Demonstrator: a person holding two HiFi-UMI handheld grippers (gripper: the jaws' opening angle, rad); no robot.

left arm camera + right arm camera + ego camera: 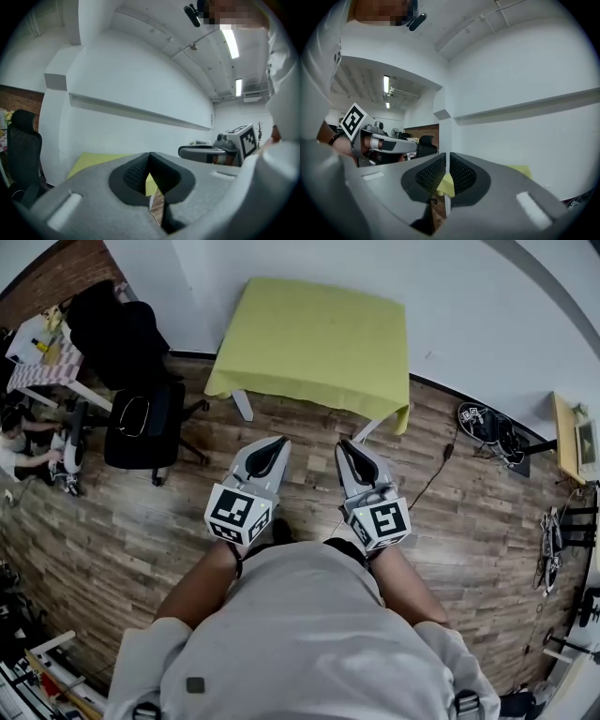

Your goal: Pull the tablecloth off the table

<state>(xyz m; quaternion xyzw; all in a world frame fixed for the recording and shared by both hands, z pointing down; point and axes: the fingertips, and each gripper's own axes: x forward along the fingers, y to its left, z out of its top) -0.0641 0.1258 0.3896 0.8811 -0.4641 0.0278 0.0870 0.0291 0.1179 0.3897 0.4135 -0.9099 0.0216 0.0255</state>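
Tablecloth [314, 338] drapes the counter [243, 405], well ahead of left gripper [275, 444] (shut, empty) and right gripper [347, 448] (cracked a sliver, empty). Open wide, pinch near hem at 2 corners, pull level.

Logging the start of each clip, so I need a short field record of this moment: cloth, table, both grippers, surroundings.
tablecloth: yellow-green, spread flat, hanging over the edges
table: against the white wall, white legs showing
left gripper: jaws together, empty, short of the cloth
right gripper: jaws a sliver apart, empty, short of the cloth
office chair: black, left of the table
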